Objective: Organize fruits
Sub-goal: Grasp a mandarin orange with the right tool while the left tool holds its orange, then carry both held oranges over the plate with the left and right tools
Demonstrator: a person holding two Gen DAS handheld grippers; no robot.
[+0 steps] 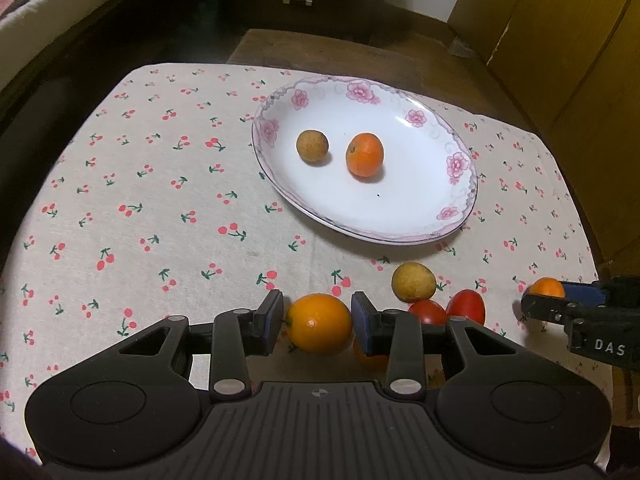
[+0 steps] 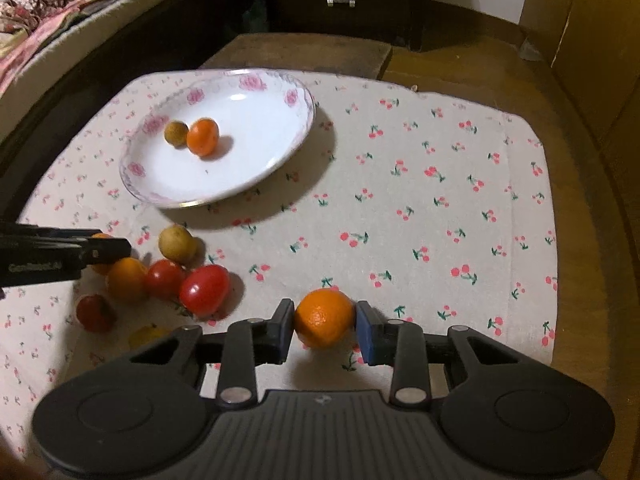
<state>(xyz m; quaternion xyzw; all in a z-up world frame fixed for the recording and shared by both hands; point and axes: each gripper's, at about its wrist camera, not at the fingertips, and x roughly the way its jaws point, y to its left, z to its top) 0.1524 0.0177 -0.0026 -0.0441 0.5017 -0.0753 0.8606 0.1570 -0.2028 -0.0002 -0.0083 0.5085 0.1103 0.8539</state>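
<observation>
A white plate with pink flowers [image 1: 432, 208] [image 2: 280, 152] holds a brown round fruit [image 1: 312, 147] [image 2: 176, 133] and a small orange [image 1: 364, 154] [image 2: 203, 136]. My left gripper [image 1: 318, 322] is shut on a yellow-orange fruit [image 1: 319, 323] just above the cloth. My right gripper [image 2: 325, 324] is shut on a small orange [image 2: 325, 318], which also shows at the right of the left wrist view [image 1: 546, 287]. Loose near the left gripper lie a brown fruit [image 1: 413, 281] [image 2: 177, 243], two red tomatoes [image 1: 466, 306] [image 2: 204, 289], another orange [image 2: 126, 278] and a third tomato [image 2: 95, 312].
A cherry-print cloth [image 1: 160, 200] [image 2: 420, 200] covers the small table. A bed edge [image 1: 48, 20] runs along the left, a dark drawer cabinet [image 1: 298, 0] stands behind, and wooden cupboards [image 1: 560, 40] stand on the right.
</observation>
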